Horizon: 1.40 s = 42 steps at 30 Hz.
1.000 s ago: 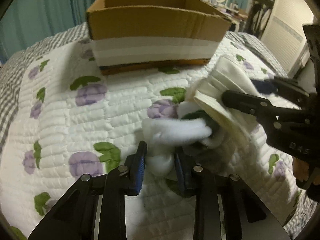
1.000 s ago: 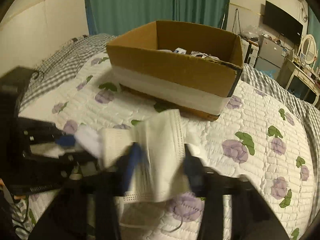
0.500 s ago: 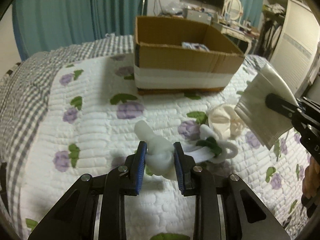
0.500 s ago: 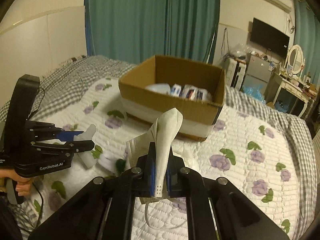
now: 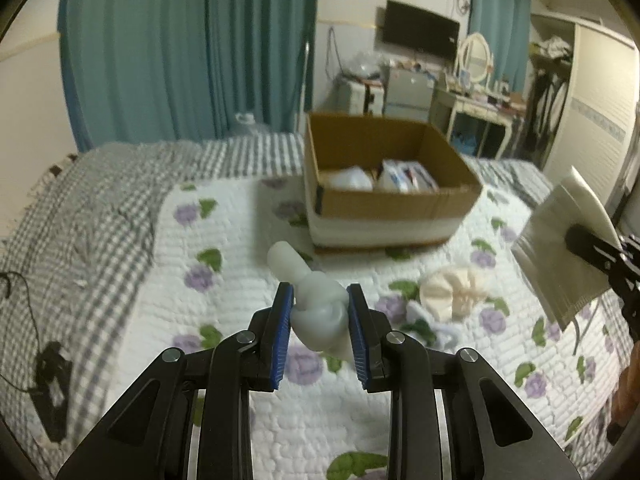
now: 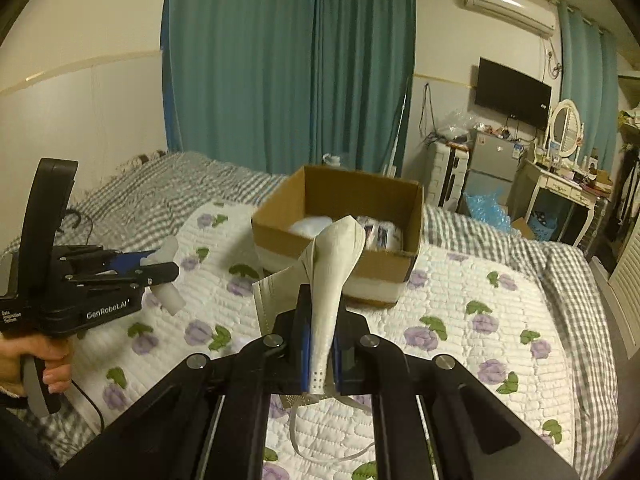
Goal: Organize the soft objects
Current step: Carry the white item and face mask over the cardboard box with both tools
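While a knotted white cloth point(image 5: 320, 312) is clamped in the left gripper point(image 5: 319, 330) above the floral quilt point(image 5: 224, 320), a white face mask point(image 6: 334, 276) is pinched by the right gripper point(image 6: 320, 350), short of the cardboard box point(image 5: 384, 204).

Both grippers have risen off the quilt point(image 5: 224, 248) since a second ago. Left gripper point(image 5: 319, 312), then clamped on the white knotted cloth point(image 5: 320, 312) while it lay on the bed, now carries it in the air. Right gripper point(image 6: 320, 344) jaws have just been closing: a second ago they straddled the face mask point(image 6: 332, 280) loosely, now they pinch it upright. The cardboard box point(image 5: 384, 200) interior has come into view. A cream fabric bundle point(image 5: 454, 290), then partly covered, lies exposed.
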Tool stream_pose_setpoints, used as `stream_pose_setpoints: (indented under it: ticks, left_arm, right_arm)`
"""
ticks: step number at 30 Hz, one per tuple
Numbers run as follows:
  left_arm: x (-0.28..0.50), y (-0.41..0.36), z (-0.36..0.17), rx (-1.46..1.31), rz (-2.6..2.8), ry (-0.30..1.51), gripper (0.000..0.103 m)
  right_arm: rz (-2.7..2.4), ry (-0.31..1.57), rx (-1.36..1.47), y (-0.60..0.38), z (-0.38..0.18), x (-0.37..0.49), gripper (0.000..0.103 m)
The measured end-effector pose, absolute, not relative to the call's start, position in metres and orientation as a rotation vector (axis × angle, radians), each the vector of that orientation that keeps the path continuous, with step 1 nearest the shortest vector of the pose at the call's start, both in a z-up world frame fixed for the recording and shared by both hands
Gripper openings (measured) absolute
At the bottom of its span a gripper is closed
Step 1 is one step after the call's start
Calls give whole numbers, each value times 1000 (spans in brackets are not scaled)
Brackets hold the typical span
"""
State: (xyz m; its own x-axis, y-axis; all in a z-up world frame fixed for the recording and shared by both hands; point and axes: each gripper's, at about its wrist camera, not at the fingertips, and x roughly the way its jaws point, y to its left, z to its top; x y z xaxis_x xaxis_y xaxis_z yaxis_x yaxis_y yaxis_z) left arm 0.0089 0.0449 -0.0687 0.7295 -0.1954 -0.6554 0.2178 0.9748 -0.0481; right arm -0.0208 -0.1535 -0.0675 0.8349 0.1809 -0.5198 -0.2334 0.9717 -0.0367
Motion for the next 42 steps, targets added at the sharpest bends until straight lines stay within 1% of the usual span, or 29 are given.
stream_pose_setpoints:
  ticks: [14,21,24,27,31,42]
  left_arm:
    - [15,47,0,17,-248,553,26]
    - [33,40,38,12,-269,484,26]
    - [40,31,46,29,-281,456,27]
    - [53,22,45,45,-284,439,27]
    - [77,10,37,55,-297,463,27]
    - [139,-13,8,80,-294,512,27]
  right_arm:
    - [168,363,-98,-165,11,-24,8]
    - [166,312,-97,-173,29,-9,8]
    - [160,294,-103,-178,33,0,8]
    - [155,282,-109,-183,35,17,7]
    - [157,275,-142,-186,32,39,8]
    - [157,357,-130,-192,-8,119,8]
